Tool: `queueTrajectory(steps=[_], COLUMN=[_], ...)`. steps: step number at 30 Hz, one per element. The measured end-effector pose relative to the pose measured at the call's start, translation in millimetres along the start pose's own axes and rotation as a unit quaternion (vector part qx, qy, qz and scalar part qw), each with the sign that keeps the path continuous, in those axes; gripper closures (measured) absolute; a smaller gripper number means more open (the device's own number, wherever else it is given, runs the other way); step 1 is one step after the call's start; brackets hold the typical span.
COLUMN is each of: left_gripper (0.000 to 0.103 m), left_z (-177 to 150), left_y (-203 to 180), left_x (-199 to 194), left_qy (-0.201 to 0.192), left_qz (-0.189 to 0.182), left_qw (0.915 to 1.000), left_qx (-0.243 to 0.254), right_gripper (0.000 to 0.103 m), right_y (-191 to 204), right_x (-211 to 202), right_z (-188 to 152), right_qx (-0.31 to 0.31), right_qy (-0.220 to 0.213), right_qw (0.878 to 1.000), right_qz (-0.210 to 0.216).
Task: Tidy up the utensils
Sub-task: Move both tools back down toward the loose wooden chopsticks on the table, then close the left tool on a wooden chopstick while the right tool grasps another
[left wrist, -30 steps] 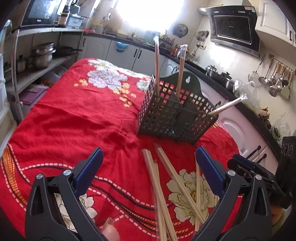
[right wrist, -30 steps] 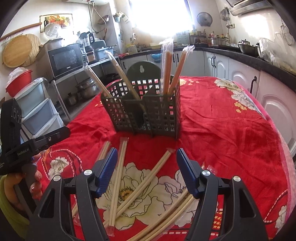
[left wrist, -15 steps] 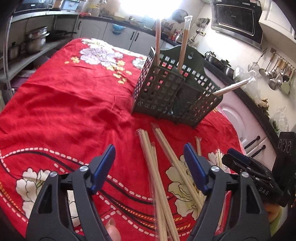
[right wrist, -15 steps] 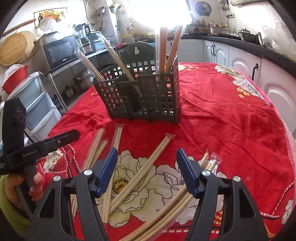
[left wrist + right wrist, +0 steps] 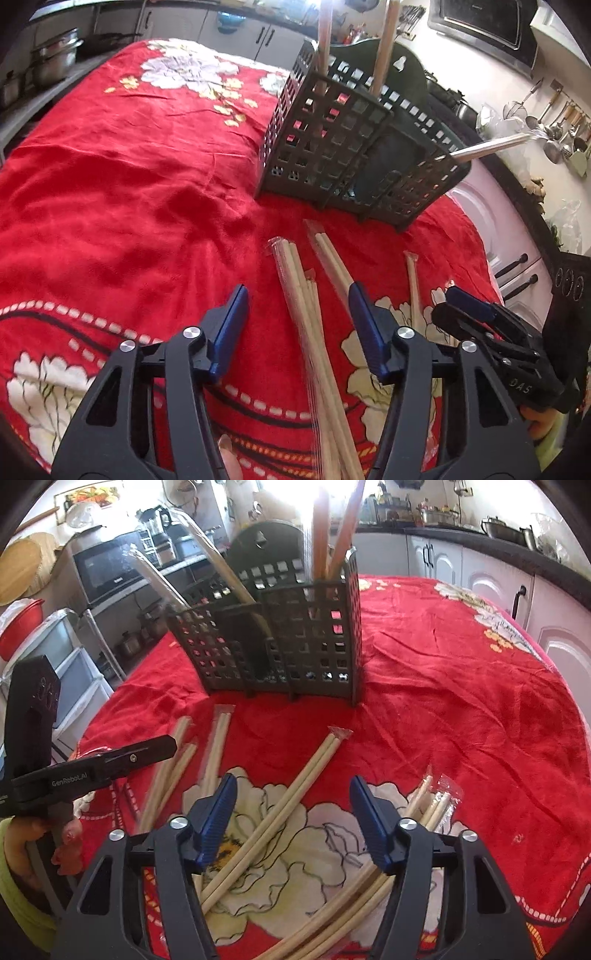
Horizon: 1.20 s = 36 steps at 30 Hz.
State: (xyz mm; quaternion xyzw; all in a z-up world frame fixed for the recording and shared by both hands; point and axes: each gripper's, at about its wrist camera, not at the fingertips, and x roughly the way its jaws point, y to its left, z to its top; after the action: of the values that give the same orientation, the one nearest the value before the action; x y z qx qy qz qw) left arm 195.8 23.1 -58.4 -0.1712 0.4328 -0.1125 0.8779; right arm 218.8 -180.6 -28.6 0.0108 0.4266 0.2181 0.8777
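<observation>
Several plastic-wrapped pairs of wooden chopsticks lie on the red flowered tablecloth. My left gripper (image 5: 297,317) is open, low over one wrapped pair (image 5: 306,314) that runs between its jaws. My right gripper (image 5: 291,805) is open above another pair (image 5: 280,805) lying diagonally on a white flower. A dark grey lattice utensil basket (image 5: 343,147) stands behind the chopsticks, also in the right wrist view (image 5: 280,635), with several wrapped pairs standing in it. The other gripper shows at the right edge of the left wrist view (image 5: 491,332) and at the left of the right wrist view (image 5: 92,768).
More chopstick pairs lie at the right gripper's right (image 5: 428,805) and left (image 5: 166,771). The round table's edge drops to white cabinets (image 5: 554,602) on the right and shelves with pots (image 5: 51,59) on the left.
Both grippers have moved down and forward toward the chopsticks and basket. The left gripper's jaws have narrowed around a wrapped pair. The right gripper's opening is unchanged.
</observation>
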Motion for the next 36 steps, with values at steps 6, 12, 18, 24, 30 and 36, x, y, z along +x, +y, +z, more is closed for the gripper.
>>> queueTrajectory(steps=[6, 12, 18, 24, 30, 36], left_gripper=[0.059, 0.068, 0.081, 0.09, 0.093, 0.095], left_z=[13.8, 22.4, 24.8, 22.9, 19.2, 16.9], left_y=[1.0, 3.5, 7.8, 12.3, 18.3, 22.2], left_x=[16.0, 23.1, 26.1, 22.7, 4.7, -9.6], left_qy=[0.016, 0.019, 0.018, 0.012, -0.009, -0.029], left_qz=[0.007, 0.016, 0.023, 0.012, -0.006, -0.01], left_qw=[0.9999, 0.9997, 0.9995, 0.9997, 0.9996, 0.9989], left_qx=[0.0, -0.002, -0.008, -0.018, -0.027, -0.036], right_gripper=[0.049, 0.057, 0.077, 0.091, 0.094, 0.095], right_y=[-8.3, -17.6, -18.5, -20.7, -17.3, -12.0], right_x=[26.9, 46.0, 56.0, 50.6, 32.3, 16.1], right_z=[13.5, 25.4, 32.5, 30.0, 33.4, 32.5], right_qx=[0.016, 0.036, 0.037, 0.042, 0.042, 0.041], right_qy=[0.025, 0.042, 0.043, 0.023, -0.011, -0.033], right_qw=[0.999, 0.998, 0.998, 0.999, 0.999, 0.998], right_qz=[-0.011, -0.014, -0.029, -0.02, 0.006, 0.019])
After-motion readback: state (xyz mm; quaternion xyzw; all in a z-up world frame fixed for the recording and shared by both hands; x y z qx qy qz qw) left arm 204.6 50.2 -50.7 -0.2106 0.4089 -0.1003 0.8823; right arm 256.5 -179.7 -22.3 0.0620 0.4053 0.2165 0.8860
